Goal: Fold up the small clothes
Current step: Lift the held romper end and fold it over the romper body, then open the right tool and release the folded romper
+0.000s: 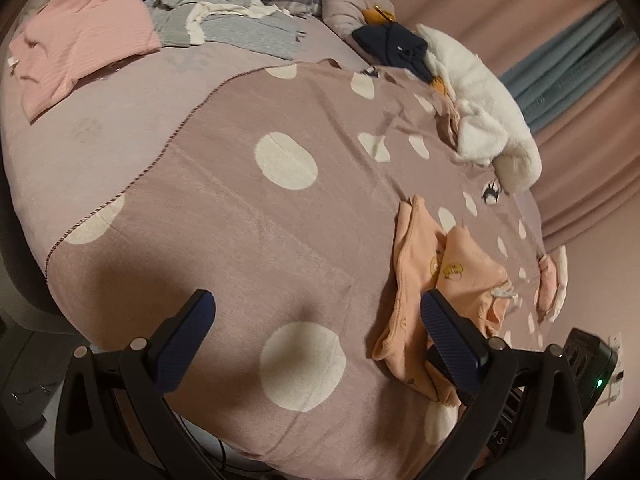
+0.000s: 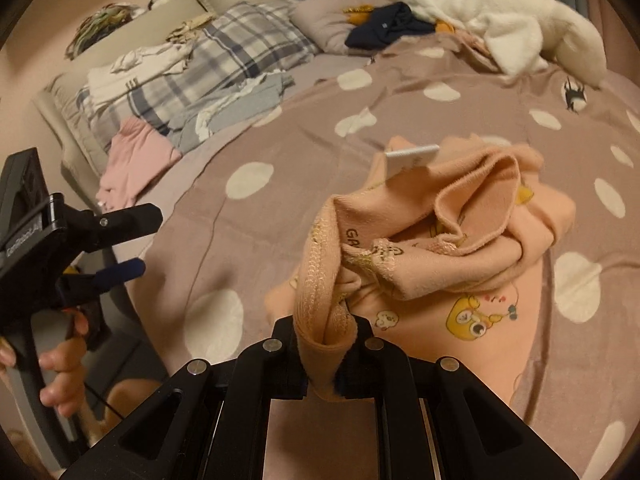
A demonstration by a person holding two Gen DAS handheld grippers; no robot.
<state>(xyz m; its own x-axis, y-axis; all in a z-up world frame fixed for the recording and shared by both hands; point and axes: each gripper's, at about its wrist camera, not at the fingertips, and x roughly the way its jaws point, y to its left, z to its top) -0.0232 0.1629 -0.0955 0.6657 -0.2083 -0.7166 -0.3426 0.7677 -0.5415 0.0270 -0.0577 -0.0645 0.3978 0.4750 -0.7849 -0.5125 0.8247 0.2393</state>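
Observation:
A small peach garment (image 2: pixel 460 240) with cartoon prints lies crumpled on the polka-dot blanket (image 2: pixel 280 208). My right gripper (image 2: pixel 324 360) is shut on its ribbed hem, lifting a bunched edge. The garment also shows in the left wrist view (image 1: pixel 436 280), right of centre. My left gripper (image 1: pixel 316 320) is open and empty above the blanket (image 1: pixel 240 220), its right finger (image 1: pixel 448 328) beside the garment's edge. The left gripper also shows in the right wrist view (image 2: pixel 136 240), at the far left, apart from the garment.
A pink garment (image 1: pixel 84 36) and grey clothes (image 1: pixel 240 28) lie at the far side by a plaid pillow (image 2: pixel 240 48). A white fluffy item (image 1: pixel 480 108) and dark navy cloth (image 1: pixel 392 48) sit at the far right. The bed edge runs near me.

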